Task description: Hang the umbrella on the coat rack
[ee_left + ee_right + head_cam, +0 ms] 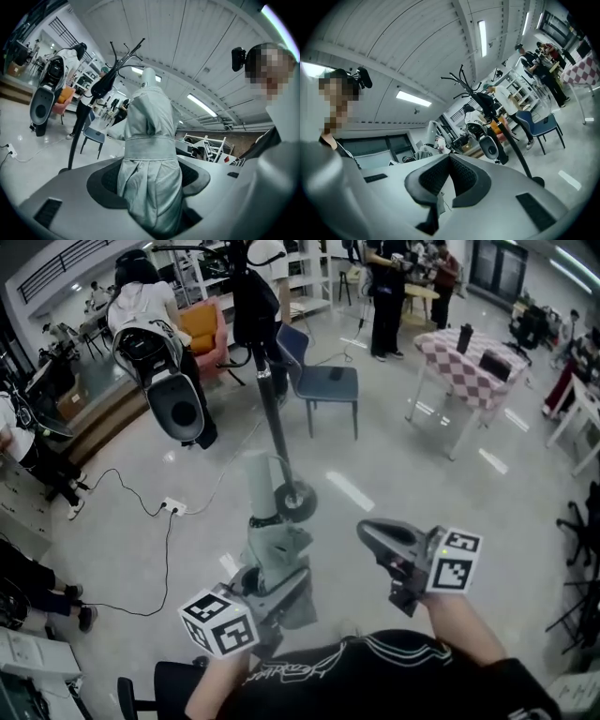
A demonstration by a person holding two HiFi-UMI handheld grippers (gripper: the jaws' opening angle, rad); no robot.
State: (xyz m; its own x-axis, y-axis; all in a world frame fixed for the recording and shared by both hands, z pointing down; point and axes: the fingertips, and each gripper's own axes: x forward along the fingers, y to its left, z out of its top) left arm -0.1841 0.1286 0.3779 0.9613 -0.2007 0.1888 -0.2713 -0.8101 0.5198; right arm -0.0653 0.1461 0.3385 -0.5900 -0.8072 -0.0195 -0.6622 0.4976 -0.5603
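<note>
The left gripper [271, 580] had its jaws clamped on the folded grey umbrella [266, 521], the dark pads pressing the bunched fabric from both sides just below the wrap strap. The umbrella stood roughly upright out of those jaws, its pale rounded tip pointing up and away from the person.

The right gripper [449, 177] was level beside the left one and apart from it. Its jaws were fully together, pad against pad, with nothing between them, and it touched neither the umbrella nor the rack.

Ahead of both grippers stood the coat rack [274, 418] — a black pole on a round base [295, 502]. The base sat on the floor just beyond the umbrella's tip in the head view. In the left gripper view the rack's curved hooks showed above and to the left of the umbrella, clear of it. A dark garment hung from the rack's upper part.

Farther off, beyond the rack, stood a blue chair [328, 382] — and to the right of the right gripper, well away, a checked table [466, 360].
</note>
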